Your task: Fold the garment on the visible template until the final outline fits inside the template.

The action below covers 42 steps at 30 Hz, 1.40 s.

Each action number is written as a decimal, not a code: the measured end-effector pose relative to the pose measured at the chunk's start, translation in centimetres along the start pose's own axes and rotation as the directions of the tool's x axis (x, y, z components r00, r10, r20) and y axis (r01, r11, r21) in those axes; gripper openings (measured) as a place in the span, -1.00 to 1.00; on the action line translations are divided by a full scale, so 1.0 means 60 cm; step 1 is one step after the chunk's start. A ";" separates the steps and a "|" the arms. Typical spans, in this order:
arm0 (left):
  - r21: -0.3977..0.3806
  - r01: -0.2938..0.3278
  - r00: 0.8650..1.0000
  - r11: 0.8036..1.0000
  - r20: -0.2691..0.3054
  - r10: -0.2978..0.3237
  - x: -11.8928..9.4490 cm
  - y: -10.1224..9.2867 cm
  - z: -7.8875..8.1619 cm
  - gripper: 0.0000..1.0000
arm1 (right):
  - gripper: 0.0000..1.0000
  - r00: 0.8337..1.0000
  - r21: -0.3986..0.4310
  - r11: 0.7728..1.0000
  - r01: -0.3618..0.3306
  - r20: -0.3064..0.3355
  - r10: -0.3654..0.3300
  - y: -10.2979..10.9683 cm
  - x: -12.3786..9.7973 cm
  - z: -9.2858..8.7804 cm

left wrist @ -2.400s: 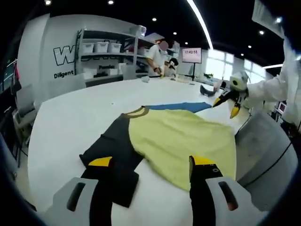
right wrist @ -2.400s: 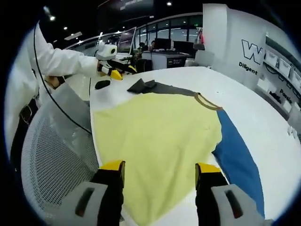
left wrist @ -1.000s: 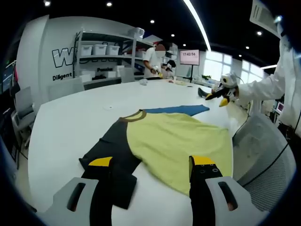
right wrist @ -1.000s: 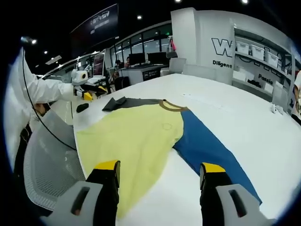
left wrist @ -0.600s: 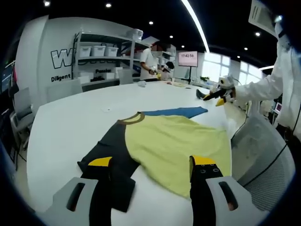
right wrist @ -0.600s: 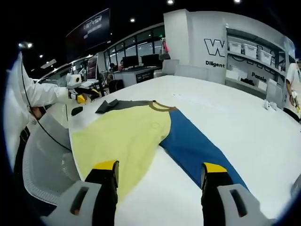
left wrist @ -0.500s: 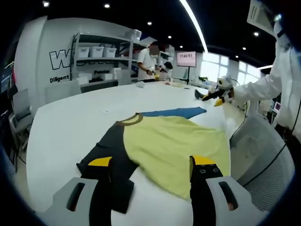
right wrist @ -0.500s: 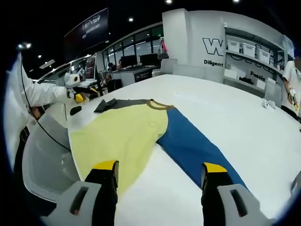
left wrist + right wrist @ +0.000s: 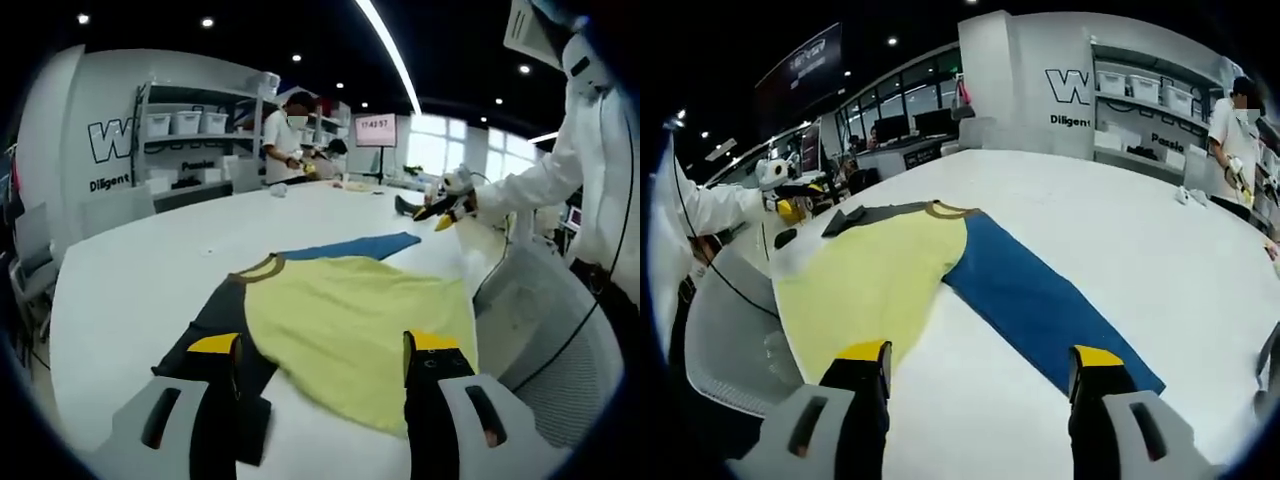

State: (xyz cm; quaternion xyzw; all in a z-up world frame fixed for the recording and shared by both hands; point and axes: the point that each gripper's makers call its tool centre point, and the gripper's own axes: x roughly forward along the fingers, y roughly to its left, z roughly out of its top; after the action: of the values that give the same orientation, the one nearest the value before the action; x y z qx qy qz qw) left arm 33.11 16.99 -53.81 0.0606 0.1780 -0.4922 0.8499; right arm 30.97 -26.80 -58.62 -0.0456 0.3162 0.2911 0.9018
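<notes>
Both grippers, left gripper (image 9: pixel 320 365) and right gripper (image 9: pixel 980 372), have drawn back with jaws spread and empty, so the garment (image 9: pixel 885 275) lies flat along the white table's (image 9: pixel 1120 230) near edge, sleeves out, folding not yet begun.

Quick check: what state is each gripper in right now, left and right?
Left gripper: open, holding nothing, above the garment.
Right gripper: open, holding nothing, near the blue sleeve.
</notes>
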 end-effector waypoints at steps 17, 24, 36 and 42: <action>0.008 0.041 0.999 0.999 -0.003 -0.041 -0.003 -0.008 -0.003 0.25 | 0.41 0.994 0.073 0.992 0.103 -0.038 -0.101 -0.079 0.006 -0.020; 0.006 0.052 0.999 0.999 -0.002 -0.052 -0.002 -0.006 -0.006 0.25 | 0.39 0.982 0.165 0.968 0.190 -0.050 -0.184 -0.135 0.002 -0.036; 0.000 0.031 1.000 1.000 0.005 -0.031 -0.006 0.003 -0.003 0.24 | 0.28 0.967 0.207 0.945 0.254 -0.085 -0.242 -0.184 -0.004 -0.046; -0.003 0.018 1.000 1.000 0.000 -0.018 -0.009 0.000 -0.002 0.23 | 0.02 0.944 0.212 0.923 0.322 -0.142 -0.297 -0.228 -0.004 -0.063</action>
State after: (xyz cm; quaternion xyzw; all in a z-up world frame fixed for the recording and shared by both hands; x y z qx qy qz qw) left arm 32.82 17.48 -53.73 0.0580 0.1794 -0.4997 0.8454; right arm 36.35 -39.21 -62.89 -0.0047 0.3847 0.1032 0.9172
